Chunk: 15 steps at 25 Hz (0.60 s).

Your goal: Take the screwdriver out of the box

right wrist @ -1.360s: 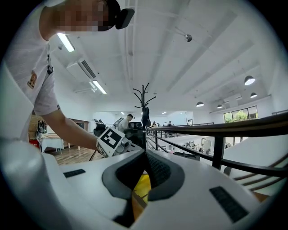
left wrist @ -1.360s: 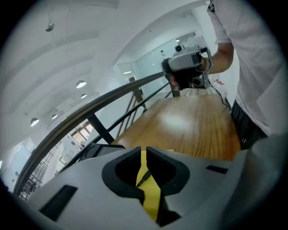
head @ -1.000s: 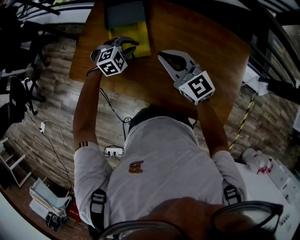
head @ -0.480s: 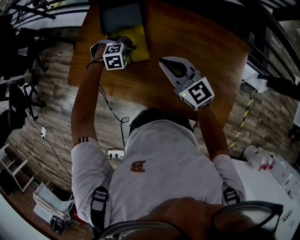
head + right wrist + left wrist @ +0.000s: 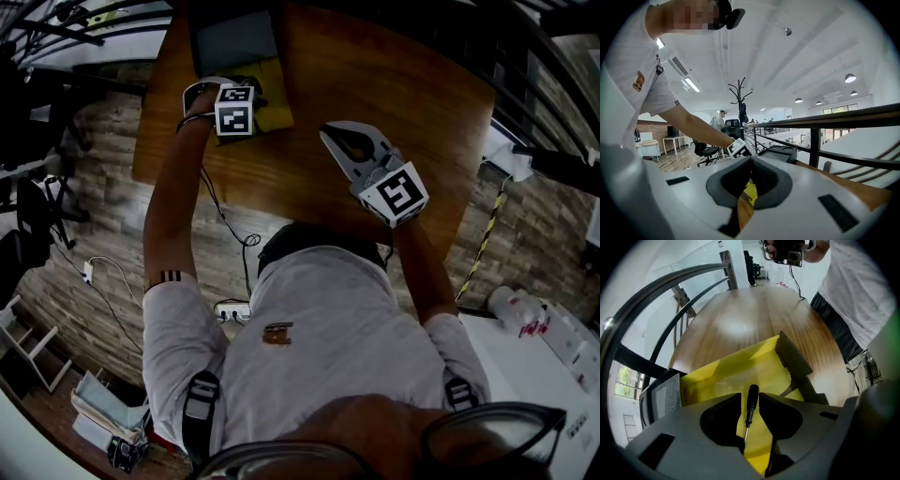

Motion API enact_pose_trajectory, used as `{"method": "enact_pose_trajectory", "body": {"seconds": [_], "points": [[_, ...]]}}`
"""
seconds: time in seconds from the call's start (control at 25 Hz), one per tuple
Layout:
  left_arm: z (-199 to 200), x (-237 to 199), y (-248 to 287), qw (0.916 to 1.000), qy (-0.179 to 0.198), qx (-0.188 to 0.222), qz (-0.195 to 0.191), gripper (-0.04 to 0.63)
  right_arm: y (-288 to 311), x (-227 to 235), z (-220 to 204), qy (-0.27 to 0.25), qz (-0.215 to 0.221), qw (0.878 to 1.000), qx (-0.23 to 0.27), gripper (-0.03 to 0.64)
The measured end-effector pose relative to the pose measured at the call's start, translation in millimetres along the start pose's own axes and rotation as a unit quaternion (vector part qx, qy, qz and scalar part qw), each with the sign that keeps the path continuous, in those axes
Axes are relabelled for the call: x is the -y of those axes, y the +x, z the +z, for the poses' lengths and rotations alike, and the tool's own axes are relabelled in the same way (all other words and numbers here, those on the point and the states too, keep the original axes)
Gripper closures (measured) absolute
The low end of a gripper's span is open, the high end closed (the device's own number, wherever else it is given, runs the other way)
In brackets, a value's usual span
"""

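Left claw (image 5: pixel 242 94): over the yellow box (image 5: pixel 274 111), pointing almost straight down into it, marker cube on top. Jaws spread, and they have just been opening. The screwdriver (image 5: pixel 750 405) shows in the gap between them, but the pads aren't pressing on it. Not gripped.

Screwdriver: still in the box, lying on the yellow floor directly under the left claw. It runs roughly in line with the jaw gap. The black handle is the end away from the claw's camera and the bare shaft is toward it. The shaft tip sits closer to the jaw on the left side of that view.

Left of that claw, in its own view: grey-lined lid (image 5: pixel 664 398), open, at the box edge. Right of the claw: a dark flap (image 5: pixel 794 357) on the box's side. Past the box is the bare wooden table (image 5: pixel 754 315).

Right claw (image 5: pixel 329 132): well apart from the box, off to the left claw's right, above the table and pointing close to level. Jaws pressed together at the tips, nothing pinched. Only a sliver of table and yellow box shows through the opening behind the pads. From this claw, the box and the left claw's marker cube are ahead and slightly left.
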<state>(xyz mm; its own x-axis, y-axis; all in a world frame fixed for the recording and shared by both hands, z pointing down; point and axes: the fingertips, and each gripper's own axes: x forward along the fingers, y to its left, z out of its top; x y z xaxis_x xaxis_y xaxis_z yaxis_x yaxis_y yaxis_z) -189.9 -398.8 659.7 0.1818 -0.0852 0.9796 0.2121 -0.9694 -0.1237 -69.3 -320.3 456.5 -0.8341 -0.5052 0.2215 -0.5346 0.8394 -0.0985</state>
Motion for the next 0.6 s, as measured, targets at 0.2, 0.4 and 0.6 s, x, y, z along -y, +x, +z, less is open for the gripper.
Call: {"method": "enact_pose_trajectory", "body": {"seconds": [0.2, 0.4, 0.6], "points": [[2.9, -3.2, 10.0, 0.9997, 0.010, -0.007, -0.020, 0.477, -3.3, 9.4, -2.3, 0.009, -0.005, 1.000, 0.003, 0.584], [3.5, -6.2, 13.7, 0.9993, 0.007, -0.009, -0.037, 0.479, -6.8, 18.6, -5.4, 0.013, -0.009, 1.000, 0.005, 0.584], [-1.2, -8.9, 26.1, 0.9993, 0.001, -0.004, -0.037, 0.508, -9.7, 24.7, -10.2, 0.014, -0.011, 1.000, 0.002, 0.584]]}}
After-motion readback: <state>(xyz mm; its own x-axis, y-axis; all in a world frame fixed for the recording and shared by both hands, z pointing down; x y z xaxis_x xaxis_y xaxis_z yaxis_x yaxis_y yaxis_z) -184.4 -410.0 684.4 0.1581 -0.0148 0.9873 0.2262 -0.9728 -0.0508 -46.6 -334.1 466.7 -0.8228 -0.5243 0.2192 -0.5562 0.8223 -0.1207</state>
